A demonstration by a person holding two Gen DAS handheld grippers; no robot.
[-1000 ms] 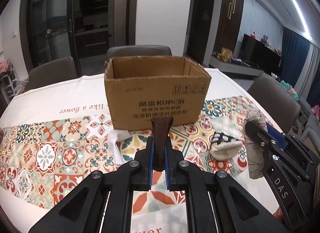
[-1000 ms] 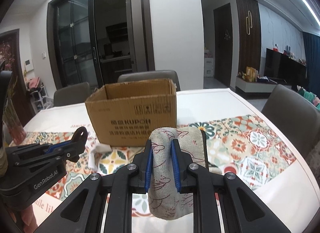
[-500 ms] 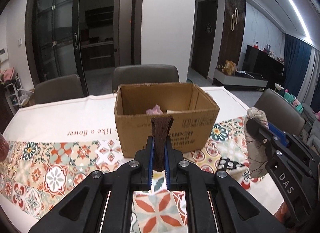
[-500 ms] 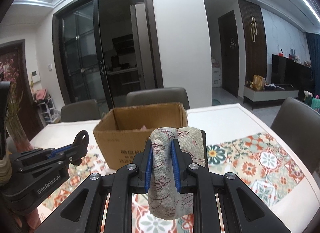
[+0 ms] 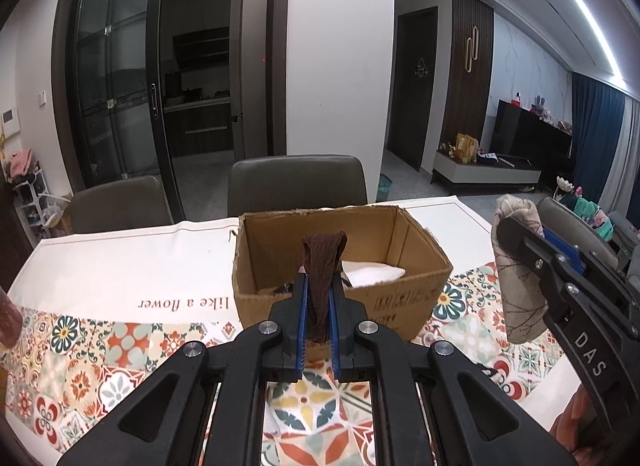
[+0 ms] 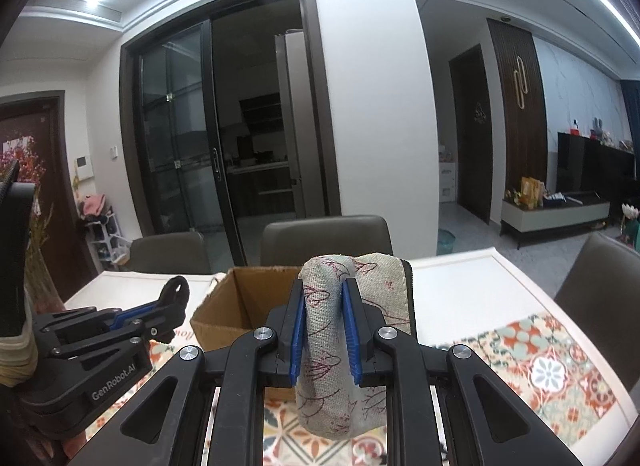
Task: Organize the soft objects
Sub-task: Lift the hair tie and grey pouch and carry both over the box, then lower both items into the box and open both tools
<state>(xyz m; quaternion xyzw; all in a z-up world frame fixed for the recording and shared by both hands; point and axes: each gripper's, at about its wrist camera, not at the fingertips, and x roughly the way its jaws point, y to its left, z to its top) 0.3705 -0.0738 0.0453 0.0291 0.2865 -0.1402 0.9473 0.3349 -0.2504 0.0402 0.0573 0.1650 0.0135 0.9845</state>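
Left gripper point(image 5: 319, 298): I see it clenched on a brown sock point(image 5: 322, 266).
Right gripper point(image 6: 323, 316): clenched on a grey pouch point(image 6: 332, 366).
Box point(image 5: 416, 298): just beyond both sets of fingers.

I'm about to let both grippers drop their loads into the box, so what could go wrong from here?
The brown sock hangs over the cardboard box's near wall, so it may drape on the rim. The right gripper holds the larger beige printed cloth short of the box; released now, it likely lands on the tablecloth.
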